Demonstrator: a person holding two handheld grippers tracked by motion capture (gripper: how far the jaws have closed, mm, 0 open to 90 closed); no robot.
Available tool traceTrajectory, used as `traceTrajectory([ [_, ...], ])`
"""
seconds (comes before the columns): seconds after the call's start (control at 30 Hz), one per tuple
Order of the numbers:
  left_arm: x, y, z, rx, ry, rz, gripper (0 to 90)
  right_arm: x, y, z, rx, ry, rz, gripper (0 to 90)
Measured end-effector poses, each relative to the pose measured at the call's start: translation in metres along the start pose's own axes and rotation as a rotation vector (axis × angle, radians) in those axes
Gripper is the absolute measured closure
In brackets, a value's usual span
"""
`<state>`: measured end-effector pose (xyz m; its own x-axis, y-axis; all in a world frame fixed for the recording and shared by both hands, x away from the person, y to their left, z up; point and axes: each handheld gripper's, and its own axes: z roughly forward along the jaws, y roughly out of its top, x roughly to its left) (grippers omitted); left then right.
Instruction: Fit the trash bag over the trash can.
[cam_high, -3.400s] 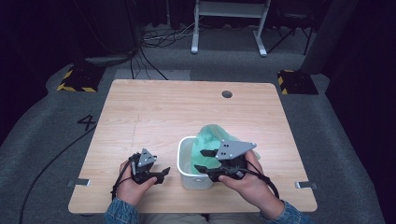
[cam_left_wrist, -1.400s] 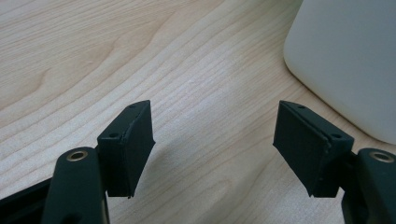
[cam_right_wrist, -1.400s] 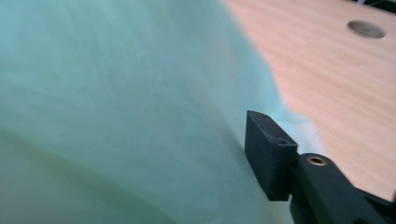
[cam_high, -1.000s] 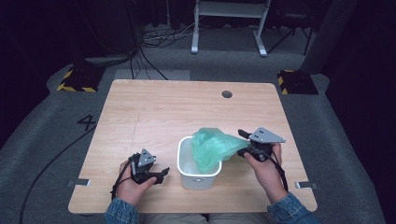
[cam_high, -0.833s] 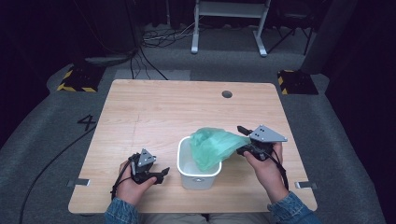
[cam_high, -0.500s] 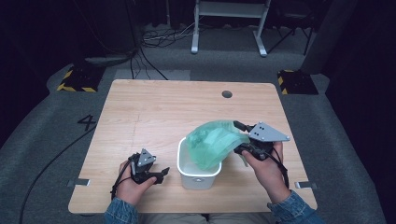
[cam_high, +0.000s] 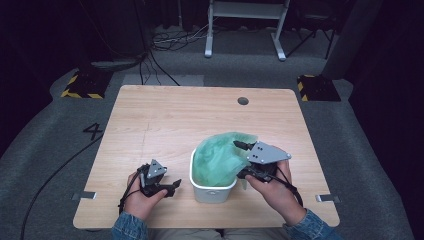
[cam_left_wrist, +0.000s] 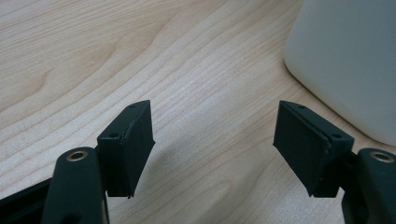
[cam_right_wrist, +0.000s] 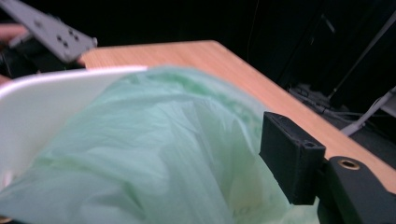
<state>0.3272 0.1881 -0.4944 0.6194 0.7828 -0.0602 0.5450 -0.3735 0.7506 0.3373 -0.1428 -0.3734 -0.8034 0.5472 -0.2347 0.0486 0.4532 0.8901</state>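
The left gripper (cam_high: 165, 189) rests on the table (cam_high: 165, 120), fingers (cam_left_wrist: 128, 147) apart and empty. Just beside it a white bin (cam_high: 212, 189) holds a crumpled, translucent green bag (cam_high: 220, 157) billowing above the rim. The right gripper (cam_high: 245, 160), fingers lately widening, straddles the bag. Dark room, grey carpet (cam_high: 45, 145).

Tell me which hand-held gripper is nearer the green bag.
Right. The right hand-held gripper is at the green bag over the white bin's right side; the left hand-held gripper sits on the table left of the bin, apart from the bag.
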Motion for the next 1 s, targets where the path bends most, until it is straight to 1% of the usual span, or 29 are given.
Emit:
traceTrajectory([
  [0.1, 0.0, 0.0, 0.0, 0.0, 0.001, 0.0, 28.4, -0.001, -0.008, 0.004, 0.036, 0.009, 0.018, 41.5],
  [0.2, 0.0, 0.0, 0.0, 0.0, 0.005, 0.004, 28.4, 0.0, -0.015, 0.003, 0.024, 0.025, 0.051, 40.5],
  [0.27, 0.0, 0.0, 0.0, 0.002, 0.003, 0.003, 28.4, 0.001, -0.017, 0.001, 0.017, 0.02, 0.054, 40.0],
  [0.37, 0.0, 0.0, 0.0, 0.002, 0.005, 0.004, 28.4, 0.002, -0.019, -0.005, 0.011, 0.014, 0.063, 37.9],
  [0.4, -0.001, 0.0, 0.001, 0.003, 0.003, -0.002, 28.4, 0.002, -0.019, -0.007, 0.006, 0.016, 0.065, 37.5],
  [0.43, 0.0, 0.0, 0.001, 0.004, 0.005, 0.004, 28.4, 0.003, -0.019, -0.009, -0.002, 0.019, 0.068, 37.3],
  [0.6, 0.0, 0.0, 0.0, 0.008, 0.005, 0.015, 28.4, 0.004, -0.01, -0.017, -0.006, 0.023, 0.051, 37.7],
  [0.63, 0.0, 0.0, 0.0, 0.006, 0.006, 0.015, 28.4, 0.004, -0.009, -0.02, -0.002, 0.026, 0.051, 37.7],
  [0.67, -0.001, 0.0, 0.0, 0.003, 0.001, 0.0, 28.4, 0.003, -0.008, -0.023, 0.007, 0.031, 0.052, 37.7],
  [0.7, 0.0, 0.0, 0.0, 0.001, 0.004, 0.003, 28.4, 0.003, -0.007, -0.025, 0.015, 0.035, 0.055, 37.8],
  [0.73, 0.0, 0.0, 0.0, 0.002, 0.005, 0.004, 28.4, 0.003, -0.007, -0.028, 0.03, 0.036, 0.055, 38.1],
  [0.83, 0.0, 0.0, 0.0, 0.0, 0.005, 0.004, 28.4, 0.003, -0.011, -0.034, 0.046, 0.04, 0.057, 38.4],
  [0.87, -0.001, 0.0, 0.0, 0.0, 0.004, 0.0, 28.4, 0.003, -0.014, -0.036, 0.039, 0.042, 0.068, 38.5],
  [0.93, -0.001, 0.0, 0.0, 0.001, 0.006, 0.004, 28.4, 0.003, -0.018, -0.04, 0.031, 0.045, 0.088, 38.2],
  [1.0, -0.001, 0.0, 0.0, 0.005, 0.006, 0.01, 28.4, 0.004, -0.021, -0.045, 0.024, 0.043, 0.097, 37.6],
])
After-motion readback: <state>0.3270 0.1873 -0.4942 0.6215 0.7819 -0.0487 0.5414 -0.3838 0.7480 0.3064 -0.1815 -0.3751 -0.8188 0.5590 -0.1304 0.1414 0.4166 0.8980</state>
